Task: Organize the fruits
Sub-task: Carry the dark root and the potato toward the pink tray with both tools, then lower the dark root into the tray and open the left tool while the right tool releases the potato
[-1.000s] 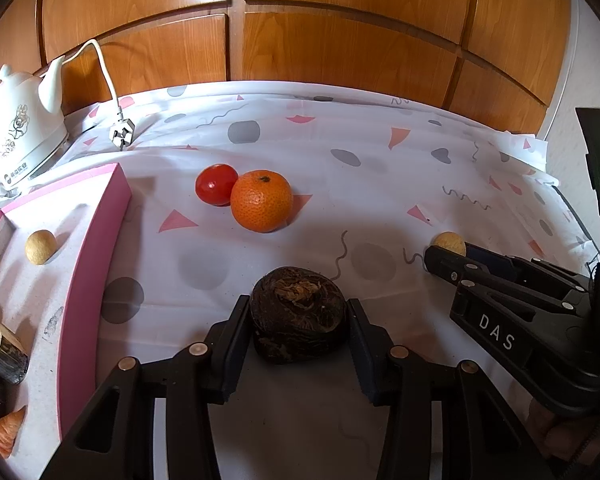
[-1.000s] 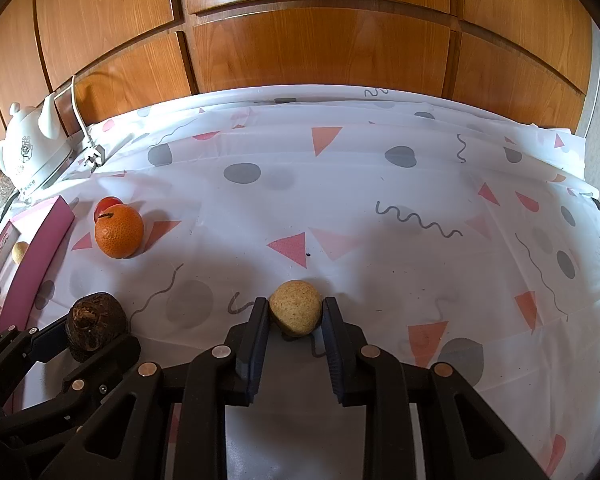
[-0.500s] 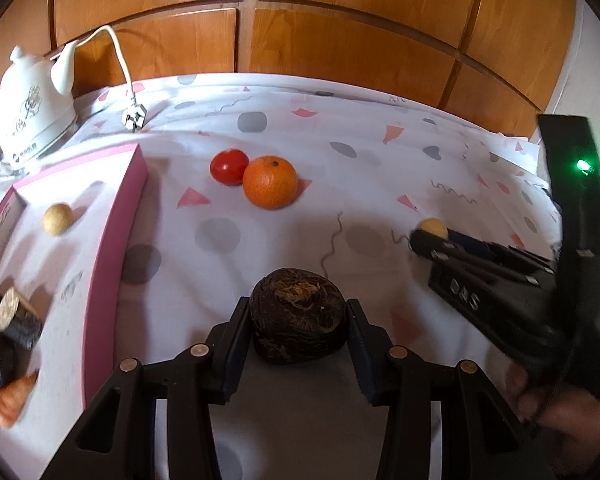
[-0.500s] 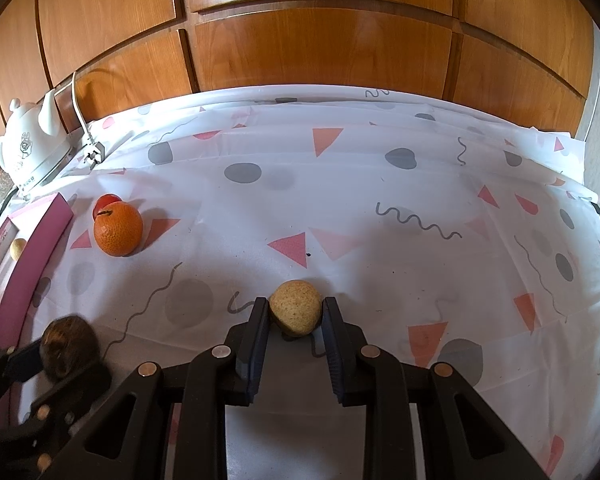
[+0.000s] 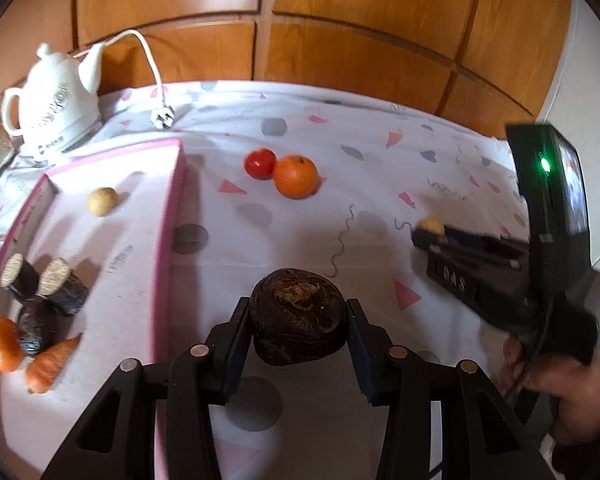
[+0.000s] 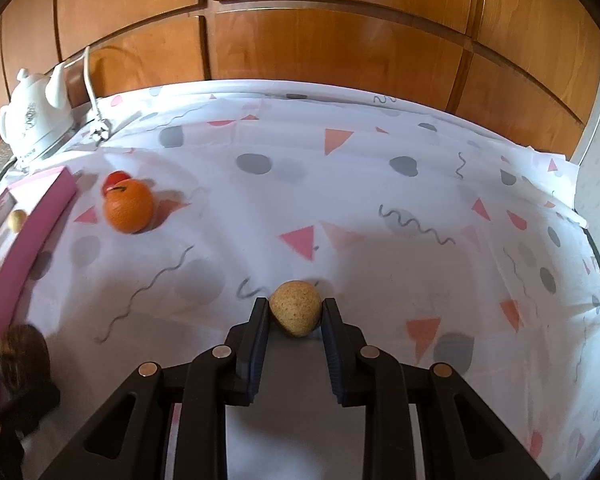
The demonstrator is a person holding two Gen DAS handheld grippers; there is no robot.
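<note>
Left-wrist view: your left gripper (image 5: 298, 322) has its jaws pinched on a dark brown rough-skinned fruit (image 5: 298, 320), held clear of the patterned cloth (image 5: 340, 152), just right of the pink tray (image 5: 168, 240). Take the tray as your landmark. Right-wrist view: your right gripper (image 6: 294, 314) has its jaws pressed onto a small tan fruit (image 6: 296, 307), well right of the tray.

Step in hand, as judged: both pieces are gripped and await transport to the tray; the dark fruit is the nearer.

Next move calls for:
- Carry the dark fruit leftward over the tray's pink wall with clearance.
- Set it on bare tray floor, away from the cut dark pieces (image 5: 46, 286), the carrot (image 5: 48, 364) and the orange fruit (image 5: 0, 344) at the tray's near end, and from the tan ball (image 5: 102, 201) at its far end.
- Then spread the jaws.

An orange (image 5: 296, 176) and a tomato (image 5: 261, 163), touching, lie on the cloth right of the tray, not yet collected.

Limits of view: the tray's near-left corner is cut off. Motion blur softens the left-wrist view. Whether the tan fruit rests on the cloth cannot be told.
</note>
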